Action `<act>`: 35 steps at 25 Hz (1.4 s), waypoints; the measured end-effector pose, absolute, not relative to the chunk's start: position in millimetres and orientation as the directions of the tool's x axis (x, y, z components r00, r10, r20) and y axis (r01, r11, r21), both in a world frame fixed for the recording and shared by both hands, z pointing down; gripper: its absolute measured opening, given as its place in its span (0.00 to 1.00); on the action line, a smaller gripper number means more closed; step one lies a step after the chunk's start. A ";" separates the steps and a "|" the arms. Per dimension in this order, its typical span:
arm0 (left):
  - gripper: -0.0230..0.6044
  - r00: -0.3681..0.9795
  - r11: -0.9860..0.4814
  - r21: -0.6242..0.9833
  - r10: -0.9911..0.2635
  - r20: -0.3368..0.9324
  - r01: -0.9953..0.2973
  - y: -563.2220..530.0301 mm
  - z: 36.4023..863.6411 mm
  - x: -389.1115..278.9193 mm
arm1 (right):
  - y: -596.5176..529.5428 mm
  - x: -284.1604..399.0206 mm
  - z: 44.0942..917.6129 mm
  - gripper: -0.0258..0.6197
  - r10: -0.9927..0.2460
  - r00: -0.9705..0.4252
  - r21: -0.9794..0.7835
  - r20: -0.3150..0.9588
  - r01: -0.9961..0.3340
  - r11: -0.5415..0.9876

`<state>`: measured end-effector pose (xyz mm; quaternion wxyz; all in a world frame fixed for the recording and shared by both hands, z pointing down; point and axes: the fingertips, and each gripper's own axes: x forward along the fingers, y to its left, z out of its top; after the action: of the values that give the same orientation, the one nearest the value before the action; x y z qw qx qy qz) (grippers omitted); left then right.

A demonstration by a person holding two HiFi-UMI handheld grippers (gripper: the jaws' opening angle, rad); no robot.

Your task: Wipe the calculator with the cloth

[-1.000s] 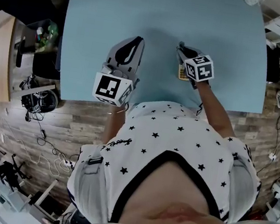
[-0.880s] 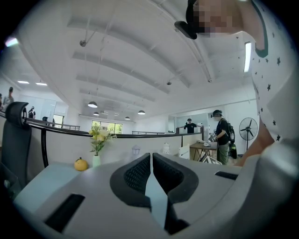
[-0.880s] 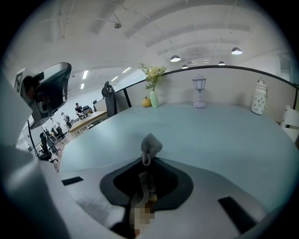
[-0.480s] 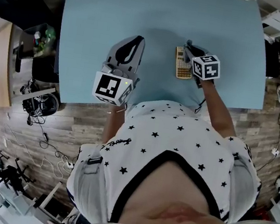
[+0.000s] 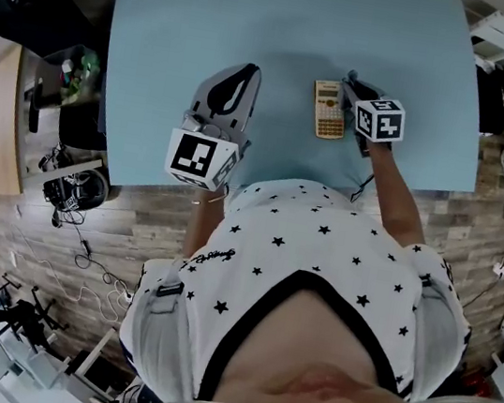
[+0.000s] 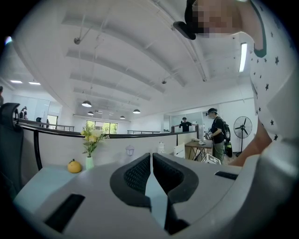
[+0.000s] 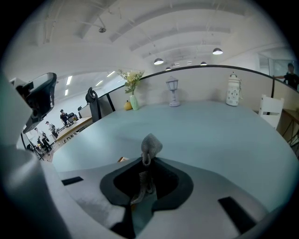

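Our right gripper (image 5: 355, 89), pinching the cloth (image 7: 150, 145), has slid to 3 o'clock of the calculator (image 5: 328, 109), one pass seemingly done; our left gripper (image 5: 239, 75) idles, jaws pressed together.

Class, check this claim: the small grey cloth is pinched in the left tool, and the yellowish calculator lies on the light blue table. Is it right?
Not quite. The small grey cloth is pinched in the right tool, as the right gripper view shows. The left tool is shut on nothing. The yellowish calculator does lie on the light blue table.
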<state>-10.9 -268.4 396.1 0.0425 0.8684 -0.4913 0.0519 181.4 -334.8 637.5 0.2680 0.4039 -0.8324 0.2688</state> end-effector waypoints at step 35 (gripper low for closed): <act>0.10 0.498 -0.498 0.026 -0.860 0.111 -0.867 -253.2 391.3 -16.3 | -291.5 113.8 634.1 0.11 -0.418 -0.636 -0.252 0.649 -0.698 0.670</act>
<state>-16.3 -253.2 391.3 0.0391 0.8645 -0.4993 0.0419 113.8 -291.5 634.1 0.2812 0.3210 -0.8695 0.2489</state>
